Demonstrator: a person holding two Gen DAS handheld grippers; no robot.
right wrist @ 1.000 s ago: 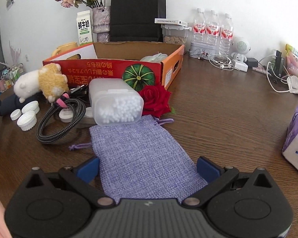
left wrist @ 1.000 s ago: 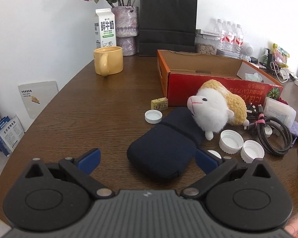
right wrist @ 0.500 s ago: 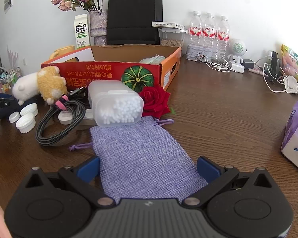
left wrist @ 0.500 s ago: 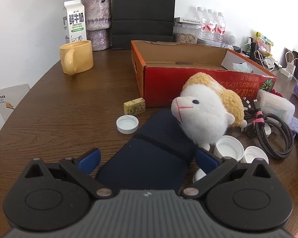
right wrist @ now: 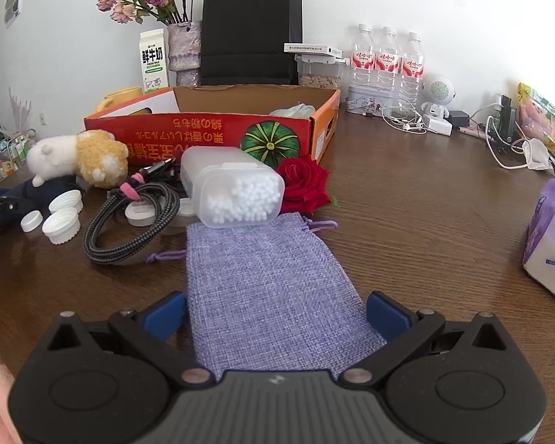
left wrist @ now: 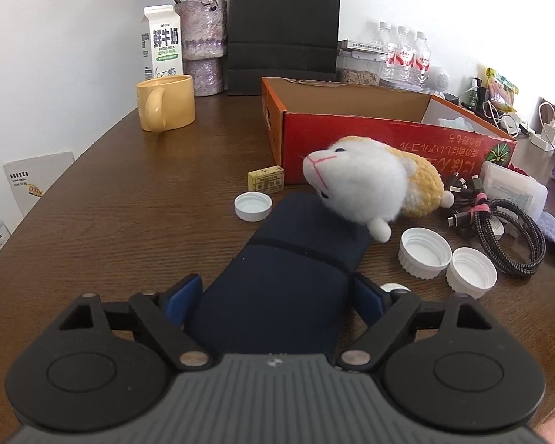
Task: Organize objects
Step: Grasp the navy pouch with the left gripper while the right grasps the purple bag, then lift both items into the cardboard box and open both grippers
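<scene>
Plush sheep (left wrist: 355,185) could topple as your left claw (left wrist: 277,296), just closing, squeezes the navy pouch (left wrist: 277,281) beneath it; right claw (right wrist: 273,314) gapes.

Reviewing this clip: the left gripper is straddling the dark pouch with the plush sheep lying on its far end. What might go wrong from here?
1. The plush sheep rests on the far end of the dark pouch; lifting the pouch would likely tip the sheep onto the white caps and scatter them.
2. The left gripper, whose jaws have just been closing around the pouch, holds only its near end; the soft pouch may sag or slip.
3. A small cap beside the right finger could get knocked away.
</scene>
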